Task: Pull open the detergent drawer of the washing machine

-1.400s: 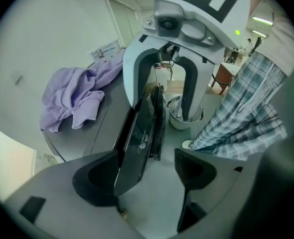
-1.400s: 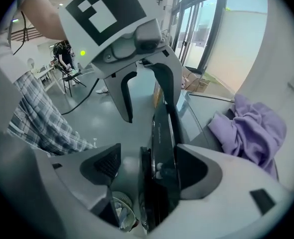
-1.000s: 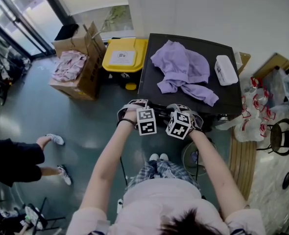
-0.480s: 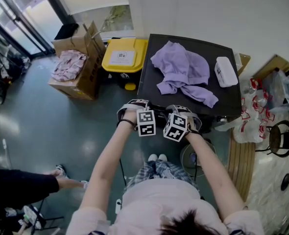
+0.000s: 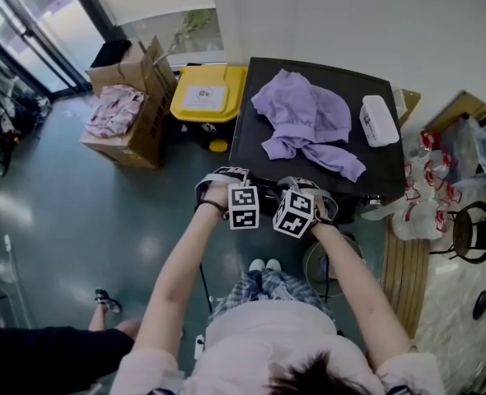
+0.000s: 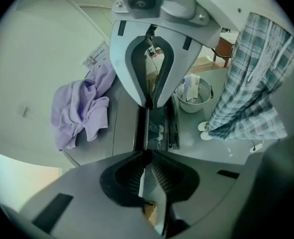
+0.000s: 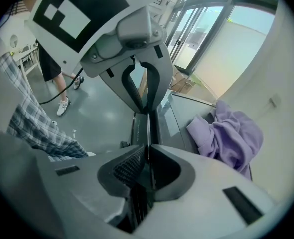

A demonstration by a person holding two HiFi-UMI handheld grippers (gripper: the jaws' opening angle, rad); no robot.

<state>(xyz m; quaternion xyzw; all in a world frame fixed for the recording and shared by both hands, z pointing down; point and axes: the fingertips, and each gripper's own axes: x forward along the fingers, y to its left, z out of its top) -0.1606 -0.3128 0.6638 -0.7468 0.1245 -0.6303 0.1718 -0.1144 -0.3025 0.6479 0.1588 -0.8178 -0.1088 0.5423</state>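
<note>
Grippers pinched at the drawer front

We see the left gripper [image 6: 147, 128] with jaws that have just been closing to a sliver, a thin pale edge nipped between its pads. The right gripper [image 7: 148, 128] has closed likewise on a thin dark edge. Both sit side by side at the upper front edge of the washing machine [image 5: 375, 167]. There the detergent drawer [image 6: 159, 129] shows as a dark strip with pale symbols; we cannot tell how far out it stands. A purple garment [image 5: 305, 122] and a white box [image 5: 379, 119] lie well back on the lid. The person's legs [image 5: 268, 290] stand close behind the grippers, and open floor [image 5: 103, 212] lies to the left.
</note>
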